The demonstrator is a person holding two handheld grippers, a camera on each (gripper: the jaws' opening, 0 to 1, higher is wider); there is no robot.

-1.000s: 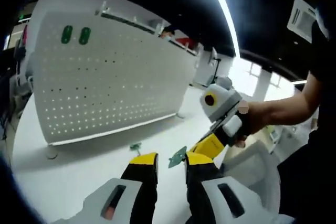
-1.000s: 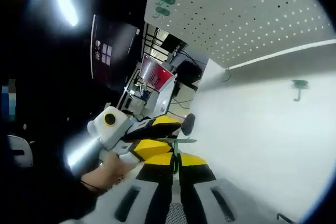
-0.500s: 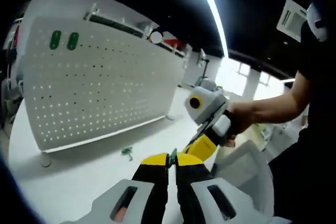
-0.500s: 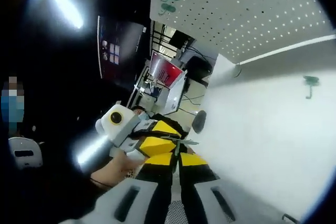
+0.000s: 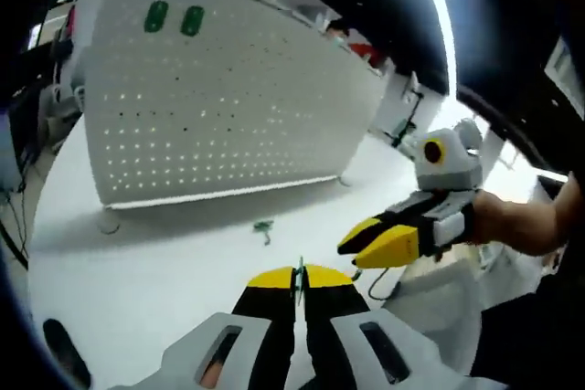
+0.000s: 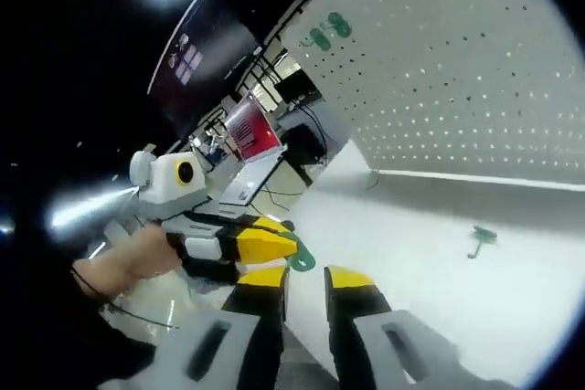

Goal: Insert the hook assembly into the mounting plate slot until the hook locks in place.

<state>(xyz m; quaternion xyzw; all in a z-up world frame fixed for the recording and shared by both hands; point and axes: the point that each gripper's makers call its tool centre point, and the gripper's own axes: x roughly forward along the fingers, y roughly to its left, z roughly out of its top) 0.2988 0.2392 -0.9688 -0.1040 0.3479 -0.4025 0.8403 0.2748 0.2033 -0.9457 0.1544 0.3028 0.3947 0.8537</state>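
A white pegboard mounting plate [image 5: 228, 107] [image 6: 457, 89] stands upright on the white table [image 5: 137, 271], with two green pieces [image 5: 174, 18] [image 6: 327, 29] fixed near one upper corner. My left gripper [image 5: 299, 273] is shut on a thin green hook piece [image 5: 299, 266], held edge-on above the table. In the right gripper view that left gripper [image 6: 291, 248] comes in from the left with the green piece [image 6: 302, 258] at its tip. My right gripper [image 6: 306, 276] stands open with nothing between its jaws, a little apart from the left one. A loose green hook [image 5: 264, 227] [image 6: 479, 239] lies before the plate.
The right gripper [image 5: 352, 246] reaches in from the right in the left gripper view, held by a person's hand [image 5: 521, 226]. A thin black cable [image 5: 377, 280] hangs under it. A desk with a red-lit monitor [image 6: 251, 130] stands beyond the table's edge.
The green hook piece has passed from the right gripper to the left, which shut on it. The right gripper has opened and drawn back, and both views have swung.
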